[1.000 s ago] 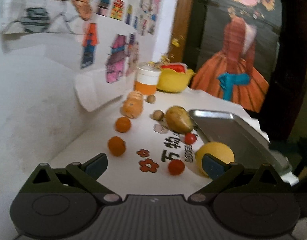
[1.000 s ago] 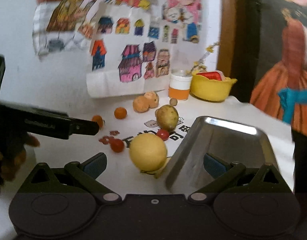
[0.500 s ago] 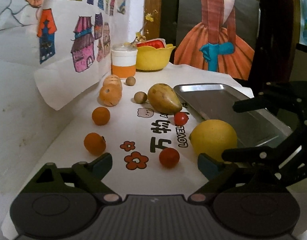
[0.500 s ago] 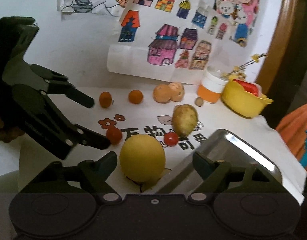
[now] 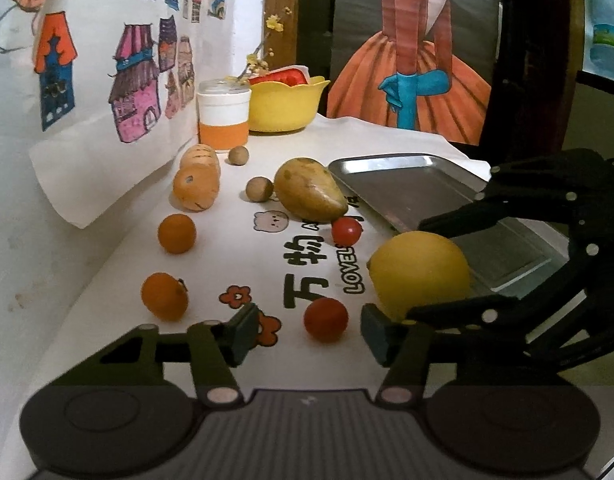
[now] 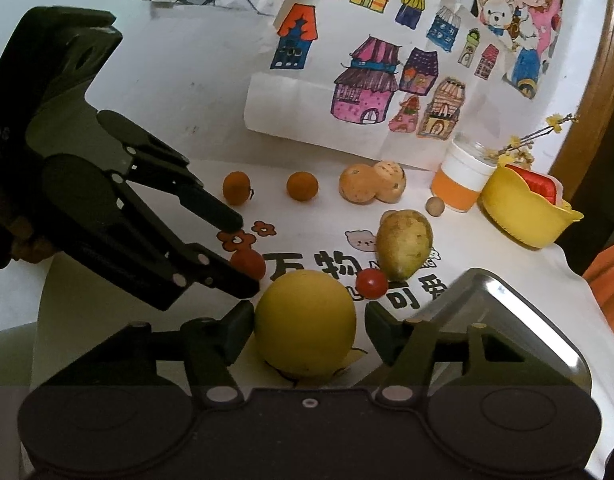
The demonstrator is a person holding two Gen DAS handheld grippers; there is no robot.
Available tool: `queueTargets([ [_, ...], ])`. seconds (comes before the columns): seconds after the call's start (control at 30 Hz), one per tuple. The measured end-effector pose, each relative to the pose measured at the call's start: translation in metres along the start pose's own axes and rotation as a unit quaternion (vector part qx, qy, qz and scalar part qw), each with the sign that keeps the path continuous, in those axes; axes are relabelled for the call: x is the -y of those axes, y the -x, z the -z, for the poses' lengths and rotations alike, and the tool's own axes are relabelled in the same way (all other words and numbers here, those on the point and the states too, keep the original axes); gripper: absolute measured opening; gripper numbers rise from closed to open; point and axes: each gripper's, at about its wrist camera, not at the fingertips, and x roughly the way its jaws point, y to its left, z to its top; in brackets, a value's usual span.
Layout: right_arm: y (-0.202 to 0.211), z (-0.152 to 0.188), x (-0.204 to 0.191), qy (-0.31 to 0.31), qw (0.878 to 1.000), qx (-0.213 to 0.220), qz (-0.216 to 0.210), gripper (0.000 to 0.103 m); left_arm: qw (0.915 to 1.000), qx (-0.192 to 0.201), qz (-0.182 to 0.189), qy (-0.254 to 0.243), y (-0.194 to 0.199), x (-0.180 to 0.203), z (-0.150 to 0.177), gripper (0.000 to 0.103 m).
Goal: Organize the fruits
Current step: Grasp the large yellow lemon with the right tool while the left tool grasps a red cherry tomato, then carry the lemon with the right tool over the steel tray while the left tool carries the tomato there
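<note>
Sitting between the parted jaws of the right gripper [image 6: 309, 330], low and centre in the right wrist view, the big yellow fruit [image 6: 305, 322] is round, smooth and matt, and it nearly fills the gap. It rests on the bench [image 6: 119, 312], just beside the near corner of the steel tray [image 6: 507, 320]. A squeeze off its widest part would likely let it roll or pop forward, knocking the small red tomato [image 6: 371, 283] just above it in the frame, or bumping the tray rim. A dry leaf or stalk seems to lie under it, which may let it slide.

The left gripper [image 5: 307, 334] also has its jaws apart, and in the lower centre of the left wrist view another red tomato [image 5: 326, 319] sits just ahead of them. That tomato is small and glossy, so it could squirt out if pinched. The two grippers work close together there, and their fingers could clash.

Farther up the frame lie a brownish mango [image 5: 310, 190], two small oranges [image 5: 177, 233], two tan fruits touching each other [image 5: 197, 184], two little brown nuts [image 5: 259, 189], a white and orange cup [image 5: 224, 118] and a yellow bowl [image 5: 285, 106].
</note>
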Motion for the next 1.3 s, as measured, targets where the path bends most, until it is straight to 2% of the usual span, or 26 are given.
queueTargets([
  [0.07, -0.002, 0.0, 0.0, -0.001, 1.0, -0.002, -0.001, 0.058, 1.0, -0.001, 0.006, -0.001, -0.001, 0.001, 0.0, 0.054],
  [0.47, -0.006, 0.002, -0.003, -0.008, 1.0, -0.003, 0.012, 0.058, 0.9999, 0.001, 0.01, 0.005, -0.002, 0.002, 0.002, 0.026],
  [0.7, 0.001, 0.006, -0.006, -0.032, 0.999, 0.002, 0.017, 0.058, 1.0, 0.001, 0.003, 0.002, 0.005, 0.008, 0.002, 0.025],
  [0.9, 0.02, 0.011, -0.011, -0.043, 0.999, 0.023, 0.022, 0.057, 0.9999, 0.01, -0.002, 0.006, 0.018, 0.011, -0.003, 0.025],
  [1.13, 0.063, 0.016, -0.002, -0.066, 0.996, 0.05, 0.046, 0.057, 0.9995, 0.03, -0.009, 0.003, 0.029, 0.026, -0.021, 0.025],
  [1.3, 0.102, 0.028, 0.012, -0.075, 0.993, 0.054, 0.079, 0.057, 0.999, 0.044, -0.002, 0.001, 0.033, 0.048, -0.036, 0.025],
])
